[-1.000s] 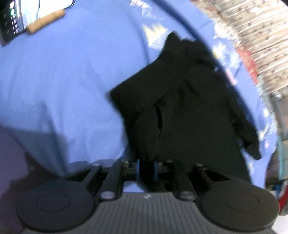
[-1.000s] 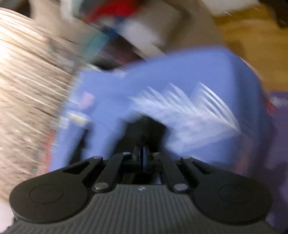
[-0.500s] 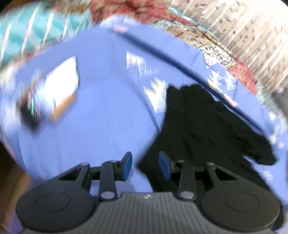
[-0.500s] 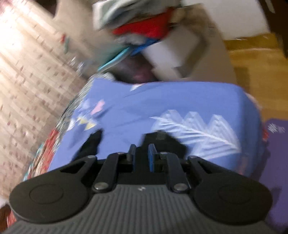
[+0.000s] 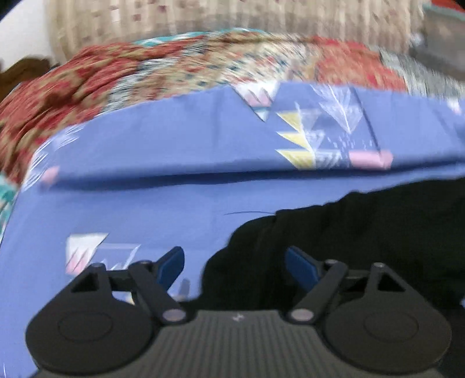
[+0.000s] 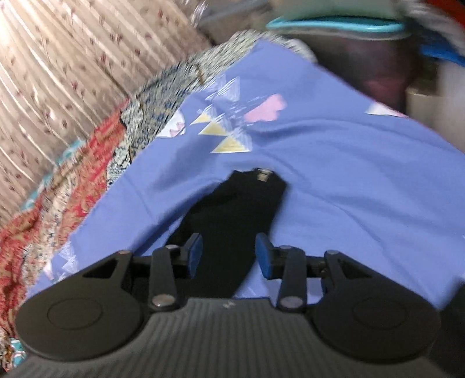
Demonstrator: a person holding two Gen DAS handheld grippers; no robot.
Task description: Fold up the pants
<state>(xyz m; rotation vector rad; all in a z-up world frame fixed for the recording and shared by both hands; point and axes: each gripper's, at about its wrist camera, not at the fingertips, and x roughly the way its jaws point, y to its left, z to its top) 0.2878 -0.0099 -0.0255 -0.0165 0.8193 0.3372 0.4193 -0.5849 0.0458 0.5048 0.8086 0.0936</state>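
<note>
The black pants [image 5: 363, 232] lie on a blue patterned bedsheet [image 5: 174, 145]. In the left wrist view my left gripper [image 5: 234, 263] is open, its blue pads either side of the pants' left edge, low over the cloth. In the right wrist view my right gripper [image 6: 228, 258] is open over a narrow end of the pants [image 6: 232, 209], which has a small metal button at its far tip. Neither gripper holds anything.
A red and beige patterned quilt [image 5: 145, 67] lies beyond the sheet, with a beige floral curtain [image 6: 58, 58] behind. A pile of clutter with a teal rim [image 6: 334, 26] stands past the bed's corner.
Both grippers have let go of the pants and opened wide. Both cameras have swung to face the far side of the bed.
</note>
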